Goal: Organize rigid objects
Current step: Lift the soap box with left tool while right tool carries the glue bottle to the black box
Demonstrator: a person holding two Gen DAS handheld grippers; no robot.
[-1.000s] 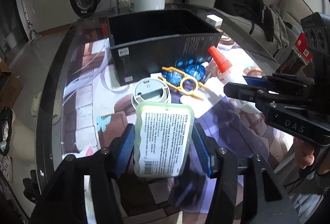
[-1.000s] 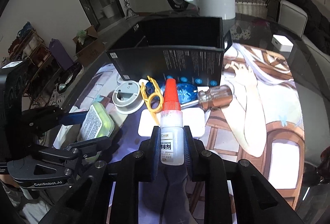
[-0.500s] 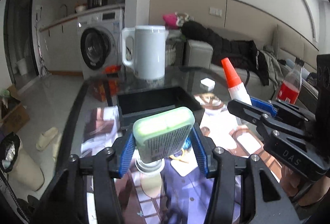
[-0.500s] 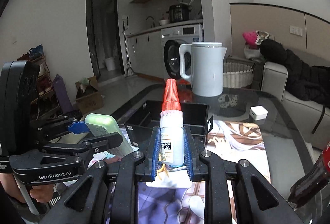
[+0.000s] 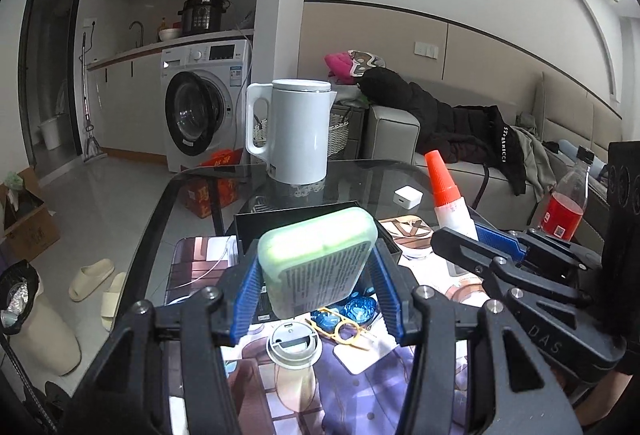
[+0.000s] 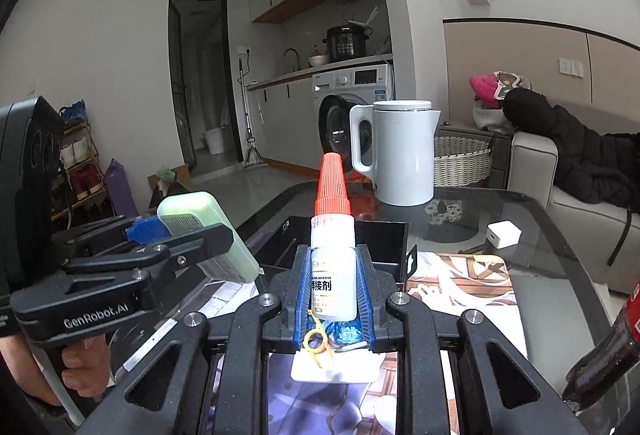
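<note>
My left gripper [image 5: 318, 285] is shut on a pale green flat case [image 5: 318, 261] with a printed label, held above the table in front of the open black box [image 5: 256, 223]. The same green case [image 6: 204, 231] shows at the left of the right wrist view. My right gripper [image 6: 334, 293] is shut on a white glue bottle [image 6: 333, 263] with a red cone cap, held upright; the glue bottle [image 5: 446, 201] also stands to the right of the case. Below lie a white round lid [image 5: 294, 345], a yellow plastic tool [image 5: 346, 331] and blue glass pieces [image 5: 358, 309].
A white kettle [image 5: 298, 133] stands at the far side of the glass table [image 5: 176, 195], behind the black box [image 6: 384, 239]. A white charger cube [image 6: 503, 234] and a red drink bottle [image 5: 566, 205] sit to the right. A printed mat [image 6: 468, 287] covers the near tabletop.
Both grippers rose and tilted up with the green case and the glue bottle, lifting them off the table; most of that happened early, with little motion since.
</note>
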